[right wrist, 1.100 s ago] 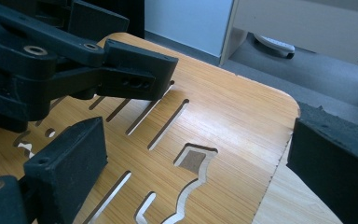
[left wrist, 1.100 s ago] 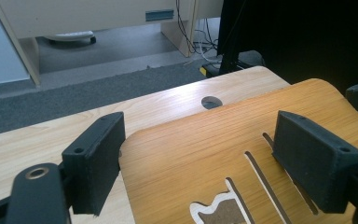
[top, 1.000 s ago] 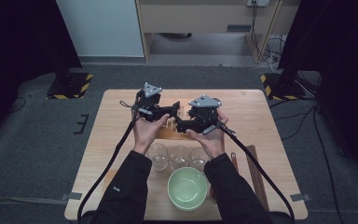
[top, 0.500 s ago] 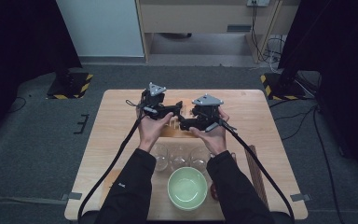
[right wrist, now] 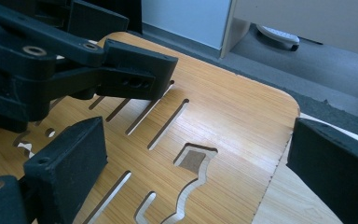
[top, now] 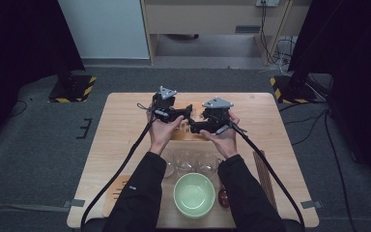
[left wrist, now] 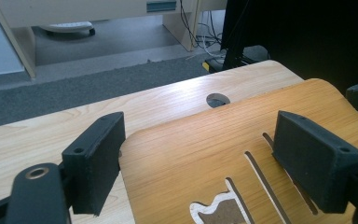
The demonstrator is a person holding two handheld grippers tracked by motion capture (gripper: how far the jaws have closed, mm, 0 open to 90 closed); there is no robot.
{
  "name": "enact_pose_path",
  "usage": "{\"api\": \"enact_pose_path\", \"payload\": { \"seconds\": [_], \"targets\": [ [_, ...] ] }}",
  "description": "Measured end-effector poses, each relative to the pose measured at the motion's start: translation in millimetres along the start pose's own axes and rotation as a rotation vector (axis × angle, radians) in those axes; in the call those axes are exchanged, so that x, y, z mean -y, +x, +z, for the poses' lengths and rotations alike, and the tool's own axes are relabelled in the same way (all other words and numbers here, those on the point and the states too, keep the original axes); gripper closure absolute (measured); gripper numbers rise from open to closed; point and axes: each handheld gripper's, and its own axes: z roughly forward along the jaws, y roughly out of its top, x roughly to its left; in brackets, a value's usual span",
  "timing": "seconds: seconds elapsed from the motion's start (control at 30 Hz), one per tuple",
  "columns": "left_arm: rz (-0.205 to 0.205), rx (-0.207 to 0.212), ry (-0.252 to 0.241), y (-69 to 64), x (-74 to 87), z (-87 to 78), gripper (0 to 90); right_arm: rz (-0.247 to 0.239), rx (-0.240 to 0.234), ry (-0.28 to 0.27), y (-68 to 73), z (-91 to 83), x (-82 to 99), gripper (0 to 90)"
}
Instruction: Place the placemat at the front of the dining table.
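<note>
**Both grippers straddle the board's corners**

I have the left gripper (left wrist: 200,163) and right gripper (right wrist: 205,172) each open over a corner of the flat honey-coloured bamboo board with cut slots (left wrist: 223,154), which lies on the pale wooden table (top: 125,125). No pads press yet. My worry: closing unevenly could tilt or skid the board, since each jaw pair spans only a rounded corner.

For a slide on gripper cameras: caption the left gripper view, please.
Open left gripper straddling the rounded corner of a slotted wooden board on the table.
</note>
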Motion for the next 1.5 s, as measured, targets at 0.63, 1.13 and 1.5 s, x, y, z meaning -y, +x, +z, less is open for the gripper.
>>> {"api": "enact_pose_path", "payload": {
  "seconds": [0.63,1.13,1.5],
  "targets": [
    [0.002,-0.01,0.003,8.3,10.4,25.6,17.4,0.012,-0.011,0.007,-12.9,24.2,11.6,5.0],
    [-0.002,-0.015,0.042,11.9,23.7,50.0,17.4,0.023,-0.019,0.041,-24.0,45.0,28.2,5.0],
    [0.003,-0.04,0.093,17.1,35.0,64.7,17.4,0.041,-0.03,0.083,-24.9,64.2,40.7,5.0]
  ]
}}
